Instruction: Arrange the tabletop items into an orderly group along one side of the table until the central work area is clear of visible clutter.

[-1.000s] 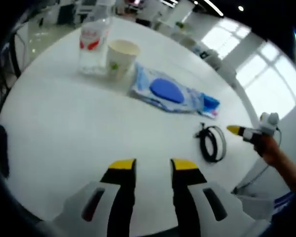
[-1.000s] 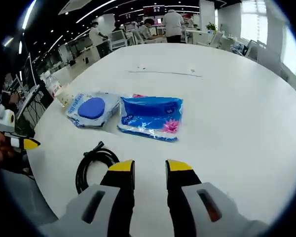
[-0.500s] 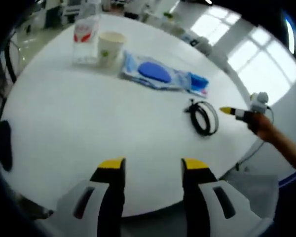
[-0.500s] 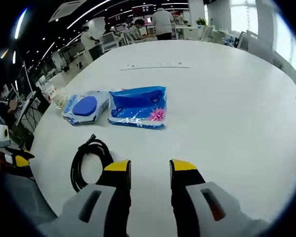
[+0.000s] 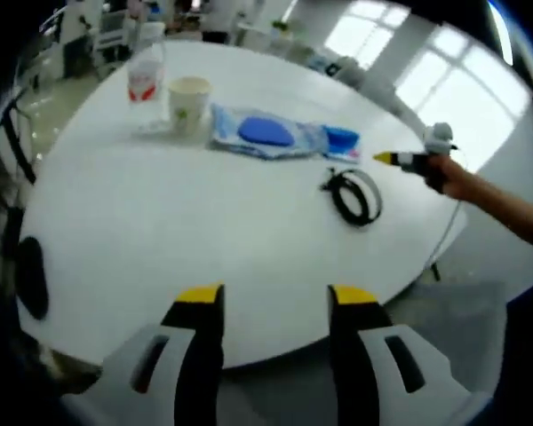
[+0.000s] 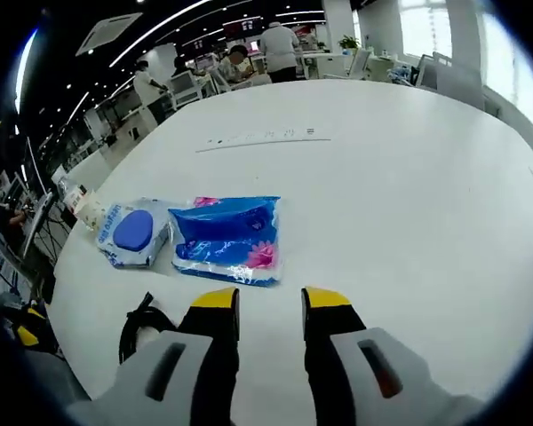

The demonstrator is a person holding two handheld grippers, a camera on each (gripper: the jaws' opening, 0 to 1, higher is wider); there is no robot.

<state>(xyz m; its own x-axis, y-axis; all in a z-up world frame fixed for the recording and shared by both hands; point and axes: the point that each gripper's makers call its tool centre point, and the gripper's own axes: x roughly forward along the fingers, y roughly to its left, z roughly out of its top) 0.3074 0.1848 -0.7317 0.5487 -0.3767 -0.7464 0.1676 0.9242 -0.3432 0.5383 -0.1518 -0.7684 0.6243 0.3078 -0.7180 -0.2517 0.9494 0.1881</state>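
Both the left gripper (image 5: 266, 297) and right gripper (image 6: 269, 300) stand released and empty; the coiled black cable (image 5: 354, 195), at two o'clock by the table (image 5: 160, 240) edge, could slide off if nudged.

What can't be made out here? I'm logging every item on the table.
- Bottle: left gripper view, top cut off by the edge.
- Black cable: right gripper view, partly behind the right gripper.
- Wipes pack and blue packet: print too small.
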